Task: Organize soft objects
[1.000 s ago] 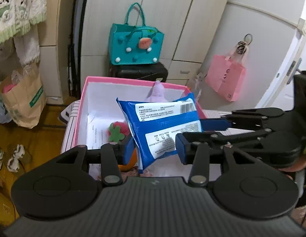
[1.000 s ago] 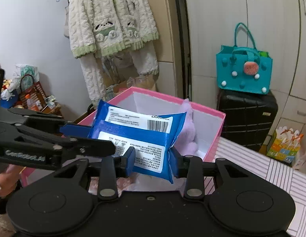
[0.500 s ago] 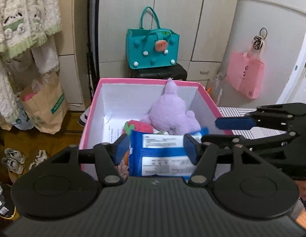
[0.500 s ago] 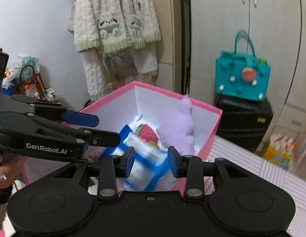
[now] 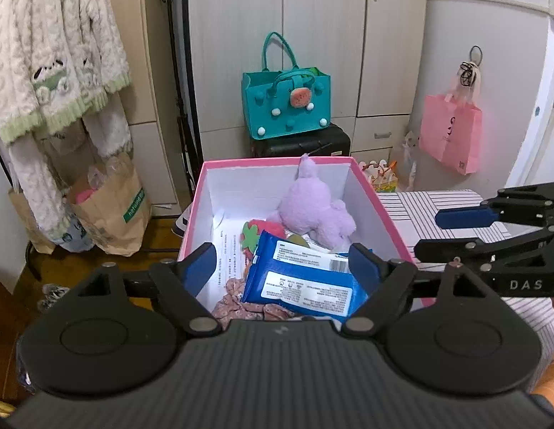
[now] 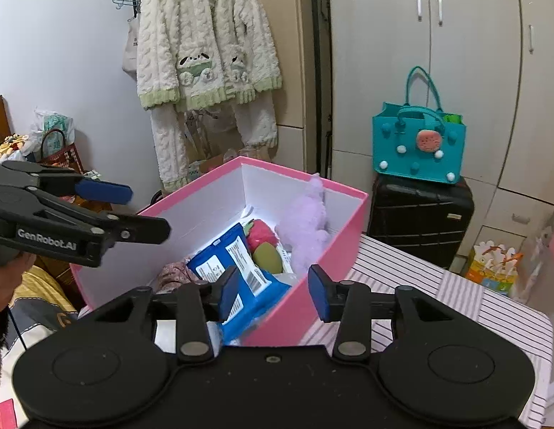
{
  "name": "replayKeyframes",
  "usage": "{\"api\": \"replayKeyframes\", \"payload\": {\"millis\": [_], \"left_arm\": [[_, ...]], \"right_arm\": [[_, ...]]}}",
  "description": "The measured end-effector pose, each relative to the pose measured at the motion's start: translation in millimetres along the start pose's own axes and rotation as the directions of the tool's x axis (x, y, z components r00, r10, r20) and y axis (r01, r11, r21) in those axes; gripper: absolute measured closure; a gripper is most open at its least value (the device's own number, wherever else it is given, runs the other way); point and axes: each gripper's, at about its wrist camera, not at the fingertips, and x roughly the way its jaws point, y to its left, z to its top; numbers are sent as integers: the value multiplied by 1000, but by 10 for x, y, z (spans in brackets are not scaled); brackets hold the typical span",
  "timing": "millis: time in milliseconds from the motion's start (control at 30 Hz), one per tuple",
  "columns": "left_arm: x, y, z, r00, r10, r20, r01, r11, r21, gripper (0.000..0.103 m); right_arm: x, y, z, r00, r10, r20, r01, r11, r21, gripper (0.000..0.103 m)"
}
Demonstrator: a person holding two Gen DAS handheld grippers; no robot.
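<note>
A pink box (image 5: 380, 211) with white inner walls holds a blue wipes pack (image 5: 302, 282), a purple plush toy (image 5: 312, 211), a red strawberry plush (image 5: 262, 230) and a floral cloth (image 5: 237, 304). My left gripper (image 5: 284, 268) is open above the box's near edge, and the pack lies loose between and below its fingers. My right gripper (image 6: 273, 289) is open and empty over the box's near wall (image 6: 298, 307). The right wrist view also shows the pack (image 6: 227, 264) and the purple plush (image 6: 305, 221) in the box.
A teal felt bag (image 5: 286, 103) sits on a black suitcase (image 5: 302, 143) behind the box. A pink bag (image 5: 450, 132) hangs at the right. A brown paper bag (image 5: 112, 207) and hanging fleece clothes (image 5: 52, 64) are at the left. A striped tabletop (image 6: 463, 304) lies to the right.
Both grippers held the blue wipes pack above the box one second ago. Both have opened, and the pack has dropped into the box. Both grippers have pulled back and up.
</note>
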Motion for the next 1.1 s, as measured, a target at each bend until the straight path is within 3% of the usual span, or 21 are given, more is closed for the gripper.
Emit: {"api": "replayKeyframes", "payload": {"millis": [167, 267, 333, 400, 567, 633, 700, 867, 1100], "left_arm": [[-216, -82, 27, 1000, 4, 0, -4, 1000, 26, 21], [-370, -151, 42, 1000, -3, 6, 3, 999, 45, 13], [-464, -217, 47, 1000, -2, 6, 1, 998, 66, 6], [-542, -290, 40, 1000, 3, 5, -4, 996, 87, 5], [-653, -375, -7, 998, -43, -37, 46, 995, 88, 5], [-708, -393, -27, 998, -46, -49, 50, 996, 77, 5], [-777, -413, -57, 999, -25, -43, 28, 997, 74, 5], [-944, -465, -143, 999, -38, -9, 39, 995, 88, 0], [-971, -554, -202, 998, -22, -50, 24, 999, 47, 0]], "right_arm": [[-250, 20, -39, 1000, -14, 6, 14, 1000, -2, 52], [-395, 10, -56, 1000, -12, 11, 12, 1000, 6, 48], [-490, -1, -67, 1000, -8, 13, 8, 1000, 18, 39], [-565, -9, -74, 1000, -16, 11, 15, 999, 32, 26], [-704, 21, -137, 998, -60, -36, 61, 998, 35, 19], [-787, 22, -179, 998, -57, -31, 59, 997, 47, 8], [-882, 21, -225, 997, -80, -19, 81, 993, 85, 4], [-1067, -18, -348, 986, -165, -38, 169, 969, 178, 0], [-1223, -42, -521, 979, -179, -99, 193, 967, 166, 0]]}}
